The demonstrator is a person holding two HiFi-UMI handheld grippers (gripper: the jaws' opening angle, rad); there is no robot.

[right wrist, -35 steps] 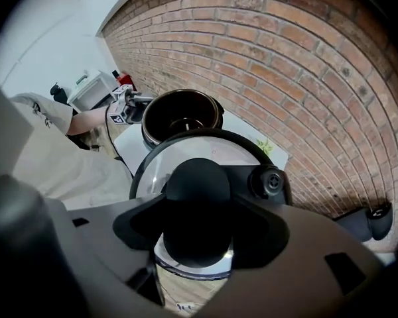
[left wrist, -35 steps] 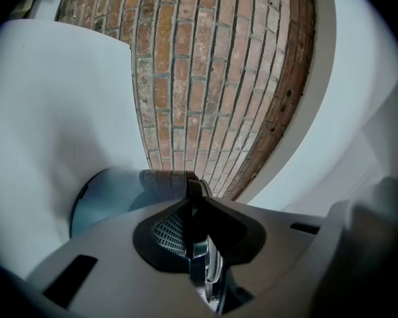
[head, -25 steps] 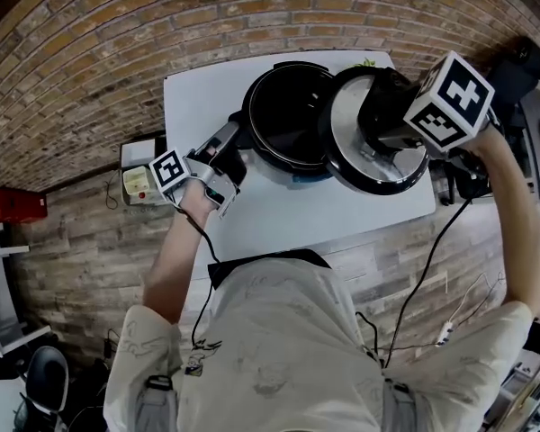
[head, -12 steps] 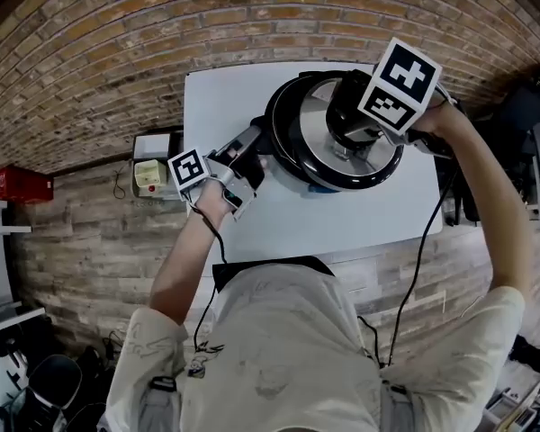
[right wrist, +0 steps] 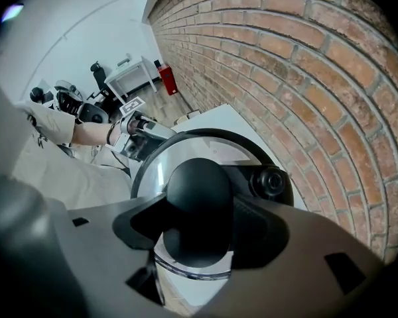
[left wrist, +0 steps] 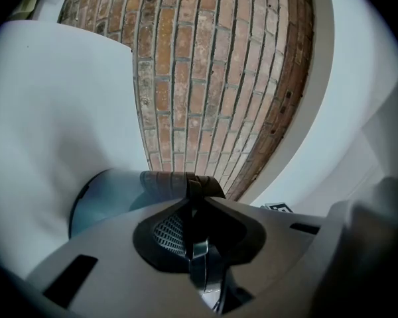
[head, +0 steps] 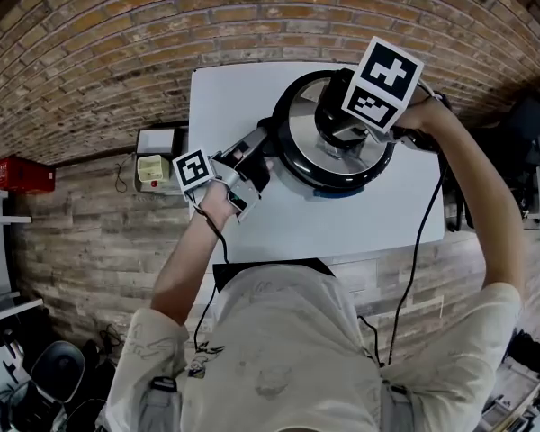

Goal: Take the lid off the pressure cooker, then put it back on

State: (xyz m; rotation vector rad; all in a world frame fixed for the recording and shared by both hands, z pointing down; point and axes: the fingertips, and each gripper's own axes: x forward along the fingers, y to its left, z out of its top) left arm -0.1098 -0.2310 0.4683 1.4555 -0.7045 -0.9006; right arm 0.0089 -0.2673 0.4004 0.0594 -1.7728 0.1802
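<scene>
Now on the replace step. The lid (head: 308, 156) sits over the pressure cooker (left wrist: 109, 201), on the white tabletop (head: 238, 93), roughly centred on the pot. I cannot tell from any view whether its rim is fully seated.

- Right gripper (right wrist: 199, 225): points steeply down, with its fingers (right wrist: 268, 234) clamped on either side of the lid's black knob (right wrist: 198, 191). The steel dome and the black valve (right wrist: 272, 181) show beyond it.
- Left gripper (head: 249, 157): lies roughly level, fingers nearly together and pinched on the cooker's side handle (left wrist: 180, 183). It braces the pot at its left.

How to do it well (judgement):
- Keep the lid flat. A tilted rim would likely catch on one edge of the pot.
- Lower it straight, with no sideways drag, and let the left grip take any push so the pot does not slide on the smooth tabletop.
- Check the rim against the pot's edge all round. From the head view the gap on the far side is hidden by the right gripper's marker cube (head: 383, 84).
- Let go of the knob only once the lid rests under its own weight. If it needs a twist to lock, turn it from the knob while the left gripper holds the handle.

Containers: the pot's inside is fully covered by the lid, so its contents cannot be seen. No other vessel is on the tabletop.
</scene>
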